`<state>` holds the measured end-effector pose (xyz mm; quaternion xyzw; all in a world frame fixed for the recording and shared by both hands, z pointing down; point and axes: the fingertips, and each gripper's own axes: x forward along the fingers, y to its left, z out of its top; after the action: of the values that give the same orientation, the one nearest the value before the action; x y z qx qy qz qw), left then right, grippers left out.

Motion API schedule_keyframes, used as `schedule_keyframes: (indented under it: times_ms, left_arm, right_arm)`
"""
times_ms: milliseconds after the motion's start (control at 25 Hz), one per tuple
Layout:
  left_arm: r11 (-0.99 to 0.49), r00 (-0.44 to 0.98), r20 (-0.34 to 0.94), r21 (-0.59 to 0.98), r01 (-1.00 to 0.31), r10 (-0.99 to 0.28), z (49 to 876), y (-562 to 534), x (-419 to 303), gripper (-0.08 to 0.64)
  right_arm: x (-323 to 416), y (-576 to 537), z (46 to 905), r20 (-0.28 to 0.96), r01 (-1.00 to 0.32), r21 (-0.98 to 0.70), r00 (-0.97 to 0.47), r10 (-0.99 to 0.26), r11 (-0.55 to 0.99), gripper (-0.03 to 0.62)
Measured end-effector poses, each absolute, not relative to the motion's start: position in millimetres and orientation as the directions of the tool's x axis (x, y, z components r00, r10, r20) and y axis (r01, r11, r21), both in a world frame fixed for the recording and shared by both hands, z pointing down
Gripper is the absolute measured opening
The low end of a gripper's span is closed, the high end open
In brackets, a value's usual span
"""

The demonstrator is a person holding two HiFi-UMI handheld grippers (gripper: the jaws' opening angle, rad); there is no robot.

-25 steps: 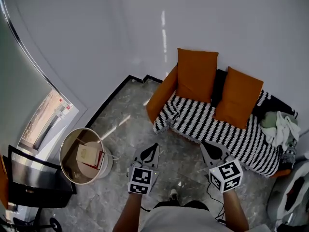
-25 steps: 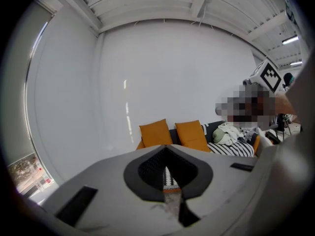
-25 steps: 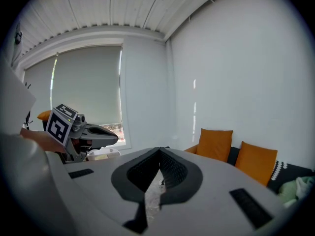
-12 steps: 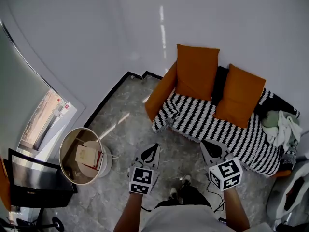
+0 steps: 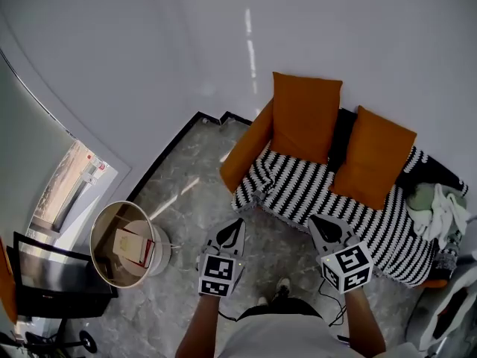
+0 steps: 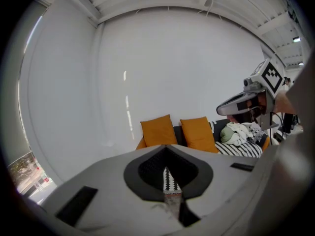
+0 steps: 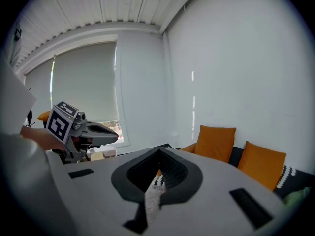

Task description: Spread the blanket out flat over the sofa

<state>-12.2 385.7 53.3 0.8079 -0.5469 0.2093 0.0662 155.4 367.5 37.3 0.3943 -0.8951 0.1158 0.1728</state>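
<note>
A black-and-white striped blanket point(image 5: 328, 200) covers the seat of an orange sofa point(image 5: 246, 151), and its left front corner hangs a little bunched. Two orange cushions point(image 5: 305, 118) lean on the backrest. My left gripper point(image 5: 237, 224) and right gripper point(image 5: 319, 221) are side by side above the floor, just short of the sofa's front edge. Both point at it, shut and empty. In the left gripper view the jaws point(image 6: 166, 156) frame a strip of the blanket, with the right gripper point(image 6: 241, 102) at the right. In the right gripper view point(image 7: 156, 163) the left gripper point(image 7: 93, 132) shows at the left.
A pile of pale clothes point(image 5: 436, 203) lies on the sofa's right end. A round bin point(image 5: 130, 241) holding a box stands on the marble floor to the left, near a black frame point(image 5: 45, 282). My feet point(image 5: 279, 286) and a cable are below the grippers.
Both grippers have come closer to the sofa together; their tips were well short of the blanket's front edge and are now almost at it. The jaws have stayed shut.
</note>
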Motion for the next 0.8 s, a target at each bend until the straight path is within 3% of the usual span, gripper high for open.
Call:
schedule_keyframes:
  times_ms: [800]
  left_arm:
    - [-0.400, 0.294, 0.523, -0.100, -0.911, -0.800, 131.1, 256.1, -31.5, 0.008]
  right_arm:
    - [139.2, 239.9, 110.1, 0.507, -0.738, -0.094, -0.613, -0.606, 0.668, -0.002]
